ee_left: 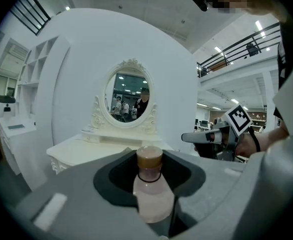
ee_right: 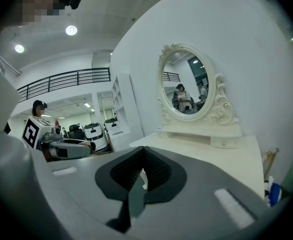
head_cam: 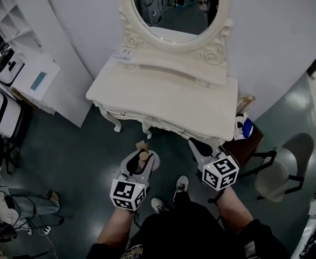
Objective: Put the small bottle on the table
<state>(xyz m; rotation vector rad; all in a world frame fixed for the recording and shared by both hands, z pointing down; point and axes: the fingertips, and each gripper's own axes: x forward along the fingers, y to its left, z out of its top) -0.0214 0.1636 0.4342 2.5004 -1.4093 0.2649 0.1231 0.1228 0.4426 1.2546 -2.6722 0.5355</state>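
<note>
In the head view, a person stands before a white table [head_cam: 163,99] with an oval mirror [head_cam: 174,7]. Both grippers are held short of the table's front edge, over the floor. The left gripper [head_cam: 142,161] carries the bottle [head_cam: 142,155], and the right gripper [head_cam: 194,144] is alongside. The left gripper view shows its jaws clamped on the upright, pinkish, brown-capped bottle. The right gripper view shows jaws pressed together, holding nothing.

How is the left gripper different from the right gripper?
The left gripper holds a small bottle; the right gripper holds nothing. The left gripper's jaws sit apart round it; the right gripper's are pressed together. Both point at the white table.
</note>
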